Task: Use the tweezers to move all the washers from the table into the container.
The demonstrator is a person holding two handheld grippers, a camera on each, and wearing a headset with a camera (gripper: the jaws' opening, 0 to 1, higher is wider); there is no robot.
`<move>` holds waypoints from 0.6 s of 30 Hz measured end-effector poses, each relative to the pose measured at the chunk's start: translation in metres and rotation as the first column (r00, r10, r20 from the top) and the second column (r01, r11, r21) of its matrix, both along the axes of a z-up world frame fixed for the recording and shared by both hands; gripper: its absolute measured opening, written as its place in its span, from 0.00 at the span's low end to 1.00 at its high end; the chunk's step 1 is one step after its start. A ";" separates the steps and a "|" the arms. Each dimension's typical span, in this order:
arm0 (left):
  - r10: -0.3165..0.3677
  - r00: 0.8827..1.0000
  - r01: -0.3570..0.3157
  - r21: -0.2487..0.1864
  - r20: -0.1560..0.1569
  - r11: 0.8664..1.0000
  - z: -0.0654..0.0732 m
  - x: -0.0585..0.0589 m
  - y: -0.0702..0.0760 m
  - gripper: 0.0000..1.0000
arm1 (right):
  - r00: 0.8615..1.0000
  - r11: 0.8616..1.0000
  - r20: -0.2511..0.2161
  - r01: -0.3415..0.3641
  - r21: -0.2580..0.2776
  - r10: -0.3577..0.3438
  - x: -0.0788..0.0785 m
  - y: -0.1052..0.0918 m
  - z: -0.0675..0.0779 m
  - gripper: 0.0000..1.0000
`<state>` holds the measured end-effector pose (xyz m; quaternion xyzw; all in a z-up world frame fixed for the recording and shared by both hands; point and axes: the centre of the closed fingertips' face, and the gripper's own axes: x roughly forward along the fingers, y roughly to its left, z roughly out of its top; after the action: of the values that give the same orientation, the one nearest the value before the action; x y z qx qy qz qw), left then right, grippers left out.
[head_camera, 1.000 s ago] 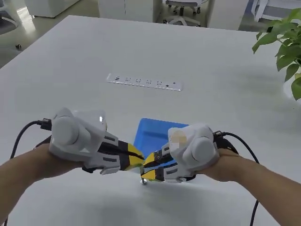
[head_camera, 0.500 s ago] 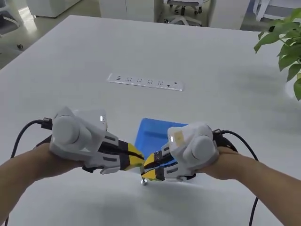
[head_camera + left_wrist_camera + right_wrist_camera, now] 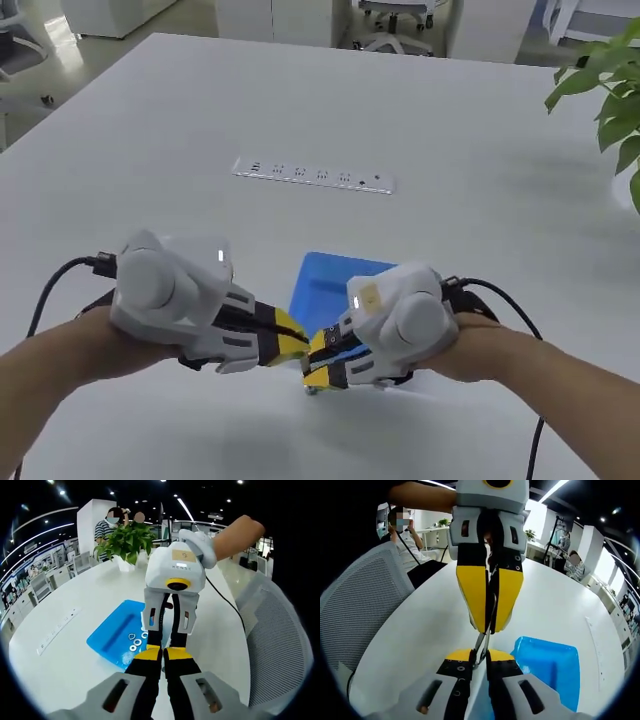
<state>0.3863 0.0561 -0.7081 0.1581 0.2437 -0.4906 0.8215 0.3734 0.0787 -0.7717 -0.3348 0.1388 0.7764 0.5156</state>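
Observation:
The tweezers (image 3: 482,642) are a thin metal pair running between two sets of yellow-tipped jaws that meet nose to nose. My left gripper (image 3: 297,340) and my right gripper (image 3: 318,362) face each other just in front of the blue container (image 3: 325,285). In the right gripper view my own jaws (image 3: 473,656) are shut on the tweezers' near end, and the left gripper (image 3: 490,627) is shut on them from above. The left gripper view shows my left gripper (image 3: 162,652) closed, with the right gripper (image 3: 165,640) opposite. Several washers (image 3: 134,641) lie in the container (image 3: 112,635).
A white power strip (image 3: 310,175) lies flat in the table's middle, beyond the container. A potted plant (image 3: 610,100) stands at the right edge. Office chairs sit past the far edge, and people stand in the background of the gripper views.
My right gripper has edged left and closer to the left gripper's jaws. The metal tip that showed below the jaws is now mostly covered. The head camera shifted slightly.

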 end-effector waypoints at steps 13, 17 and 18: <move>-0.009 1.000 0.009 0.008 0.010 1.000 0.001 0.000 -0.004 0.06 | 0.999 0.999 -0.034 0.039 -0.001 -0.039 0.001 -0.002 0.000 0.09; -0.009 1.000 0.009 0.011 0.010 1.000 0.001 0.000 -0.005 0.07 | 0.998 0.999 -0.047 0.053 -0.002 -0.053 0.001 -0.003 0.000 0.08; -0.007 1.000 0.007 0.011 0.010 1.000 0.001 0.000 -0.005 0.07 | 0.997 0.999 -0.049 0.055 -0.003 -0.055 0.001 -0.003 0.001 0.08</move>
<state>0.3865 0.0513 -0.7071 0.1658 0.2418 -0.4916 0.8200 0.3747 0.0760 -0.7711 -0.3122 0.1611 0.7699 0.5328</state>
